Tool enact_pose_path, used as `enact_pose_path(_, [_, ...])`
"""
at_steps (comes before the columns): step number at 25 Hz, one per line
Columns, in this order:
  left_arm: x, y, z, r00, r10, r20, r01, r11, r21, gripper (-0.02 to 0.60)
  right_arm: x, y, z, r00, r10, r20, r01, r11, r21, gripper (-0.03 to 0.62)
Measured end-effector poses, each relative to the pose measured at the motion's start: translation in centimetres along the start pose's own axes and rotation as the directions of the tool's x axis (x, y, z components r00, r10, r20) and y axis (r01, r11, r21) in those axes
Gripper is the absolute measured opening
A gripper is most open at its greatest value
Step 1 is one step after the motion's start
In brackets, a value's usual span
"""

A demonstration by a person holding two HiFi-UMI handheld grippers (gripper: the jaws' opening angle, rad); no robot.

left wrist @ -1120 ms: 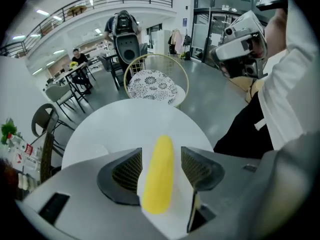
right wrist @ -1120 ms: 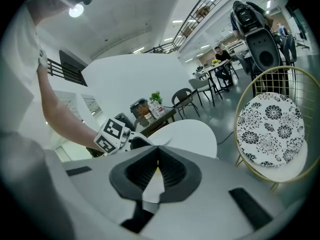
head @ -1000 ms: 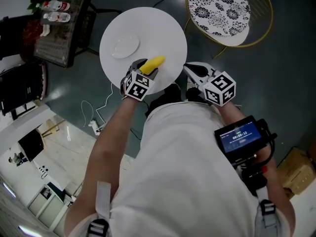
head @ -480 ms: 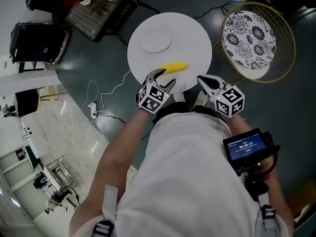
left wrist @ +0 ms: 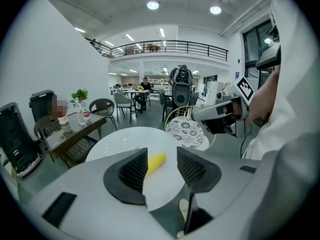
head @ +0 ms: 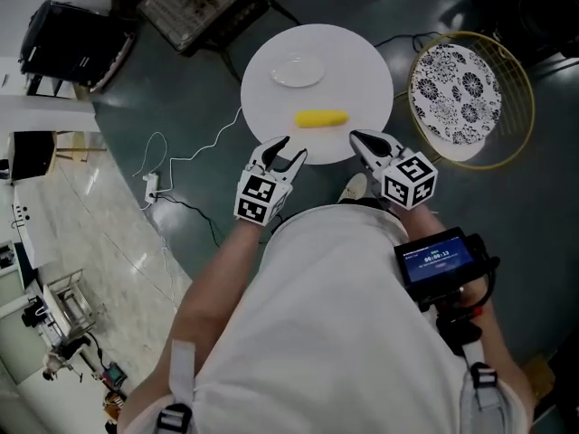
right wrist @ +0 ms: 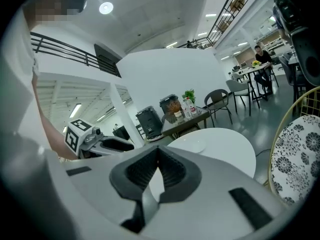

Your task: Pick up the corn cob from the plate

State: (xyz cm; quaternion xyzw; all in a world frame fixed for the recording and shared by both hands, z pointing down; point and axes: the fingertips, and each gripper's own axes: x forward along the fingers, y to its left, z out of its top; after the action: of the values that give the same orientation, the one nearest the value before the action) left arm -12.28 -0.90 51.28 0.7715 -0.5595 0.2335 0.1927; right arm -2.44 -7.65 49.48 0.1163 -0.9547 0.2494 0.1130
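Over the near left edge of the round white table (head: 362,57), the left gripper (head: 288,152) is being held with its jaws spread; they have just been closing a little, and nothing is being gripped between them. Farther back a white plate (head: 296,72) is resting, and the corn cob (head: 321,117) is lying off it on the bare tabletop, between plate and grippers and touched by neither. Rightward, the right gripper (head: 355,136) is being held with jaws pressed together on nothing. A patterned round stool (head: 455,95) is standing just beside the table.
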Motion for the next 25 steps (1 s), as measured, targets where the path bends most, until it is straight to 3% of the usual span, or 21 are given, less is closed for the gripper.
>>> enact_pose_path(3, [-3.6, -0.4, -1.8, 0.997, 0.045, 0.056, -0.042, 0.998, -0.05, 0.159, -0.5, 2.6, -0.5, 1.0, 0.002, 0.005, -0.002, 0.999, -0.033, 0.006])
enact_pose_path(7, [-7.6, -0.1, -3.1, 0.988, 0.102, 0.114, -0.09, 0.99, -0.107, 0.041, -1.1, 5.4, -0.7, 1.0, 0.001, 0.011, 0.0, 0.999, -0.053, 0.006])
enact_pose_path(10, [-10.1, -0.6, -3.9, 0.982, 0.122, 0.144, -0.102, 0.985, -0.14, 0.013, -1.9, 7.5, -1.1, 1.0, 0.005, 0.011, -0.005, 0.998, -0.058, 0.006])
enact_pose_path(17, [-17.1, -3.6, -8.3, 0.974, 0.136, 0.182, -0.101, 0.977, -0.189, 0.009, -4.7, 15.1, -4.7, 1.0, 0.017, 0.01, -0.016, 0.994, -0.105, 0.006])
enact_pose_path(25, [-17.3, -3.8, -10.4, 0.977, 0.127, 0.171, -0.086, 0.97, -0.226, 0.009, -5.4, 15.6, -5.6, 1.0, 0.005, 0.01, -0.004, 0.994, -0.105, 0.006])
